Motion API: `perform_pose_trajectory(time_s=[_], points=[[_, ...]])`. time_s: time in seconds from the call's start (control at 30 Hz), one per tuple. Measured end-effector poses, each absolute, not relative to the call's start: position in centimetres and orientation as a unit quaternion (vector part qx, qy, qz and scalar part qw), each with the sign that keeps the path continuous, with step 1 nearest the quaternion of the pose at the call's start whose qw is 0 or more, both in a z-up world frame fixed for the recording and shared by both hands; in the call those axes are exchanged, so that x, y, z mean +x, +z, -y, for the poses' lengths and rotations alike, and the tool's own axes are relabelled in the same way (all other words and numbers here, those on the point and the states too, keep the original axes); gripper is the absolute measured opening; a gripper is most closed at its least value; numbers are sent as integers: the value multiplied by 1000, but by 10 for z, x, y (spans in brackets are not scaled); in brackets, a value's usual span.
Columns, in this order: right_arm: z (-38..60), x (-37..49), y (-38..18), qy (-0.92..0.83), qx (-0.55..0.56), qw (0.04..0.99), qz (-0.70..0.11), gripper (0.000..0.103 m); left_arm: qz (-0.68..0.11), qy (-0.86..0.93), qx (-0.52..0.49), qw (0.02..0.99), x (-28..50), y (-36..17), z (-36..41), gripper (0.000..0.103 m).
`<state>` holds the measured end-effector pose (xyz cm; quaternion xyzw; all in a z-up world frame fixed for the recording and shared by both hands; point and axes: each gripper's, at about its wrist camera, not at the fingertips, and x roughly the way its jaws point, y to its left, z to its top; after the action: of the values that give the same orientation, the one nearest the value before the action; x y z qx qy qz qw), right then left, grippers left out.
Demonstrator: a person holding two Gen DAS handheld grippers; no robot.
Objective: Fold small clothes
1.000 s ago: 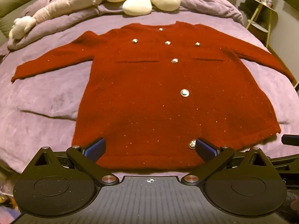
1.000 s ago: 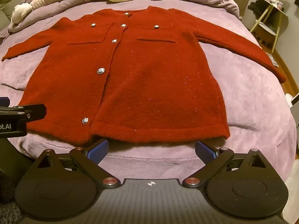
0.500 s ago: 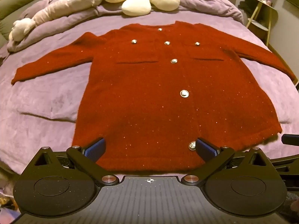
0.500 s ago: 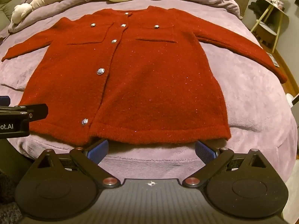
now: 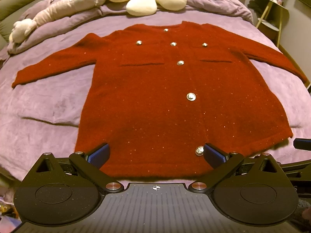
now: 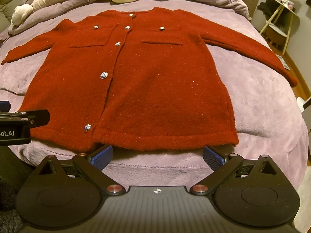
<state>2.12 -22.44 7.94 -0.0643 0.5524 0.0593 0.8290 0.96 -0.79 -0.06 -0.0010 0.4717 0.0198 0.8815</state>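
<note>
Both grippers, left gripper (image 5: 155, 152) and right gripper (image 6: 157, 155), jaws spread, should pinch the cardigan (image 6: 136, 81) hem's near corners (evenly).

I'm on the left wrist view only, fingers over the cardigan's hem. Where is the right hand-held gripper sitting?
Observer: The right hand-held gripper is open. Its fingertips reach only the near edge of the red cardigan's hem, and bare purple blanket lies under it.
Operator: My view cuts off the cuff on my right. Is it flat?
Observer: Yes. The right cuff lies flat on the blanket, the sleeve is straight, and it is close to the bed's edge.
Operator: I can't make out the front seam here.
Observer: The right wrist view shows it running from neckline to hem, with a small notch where the fronts meet.
</note>
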Motion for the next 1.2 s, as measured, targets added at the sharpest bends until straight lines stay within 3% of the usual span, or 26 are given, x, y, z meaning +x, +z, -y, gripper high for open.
perform_pose_trajectory(time_s=[1.2], points=[[226, 21, 85, 56, -63, 833, -547, 99, -472, 20, -4, 882, 7, -4, 7, 103]])
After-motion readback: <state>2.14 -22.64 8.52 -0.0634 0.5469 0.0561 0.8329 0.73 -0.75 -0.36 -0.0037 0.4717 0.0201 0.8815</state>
